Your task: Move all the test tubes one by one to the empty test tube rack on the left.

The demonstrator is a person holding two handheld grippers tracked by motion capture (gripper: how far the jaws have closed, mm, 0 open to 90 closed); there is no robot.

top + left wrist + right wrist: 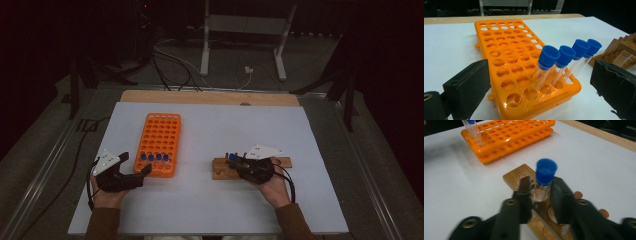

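An orange tube rack (159, 135) lies left of centre on the white table, with several blue-capped clear tubes (154, 157) standing in its near row. My left gripper (136, 164) sits at the rack's near-left corner. In the left gripper view it (541, 75) is open, its jaws wide on either side of the rack (506, 50) and the tubes (549, 56), touching nothing. A wooden holder block (220, 171) lies to the right. My right gripper (540, 187) is shut on a blue-capped tube (546, 171) that stands upright in a hole of the block (516, 176).
The white sheet (225, 130) covers the table, with a bare wooden strip (210, 97) along the far edge. Cables and a metal stand's legs (245, 45) lie on the floor beyond. In the right gripper view, the rack (509, 135) sits at the far left.
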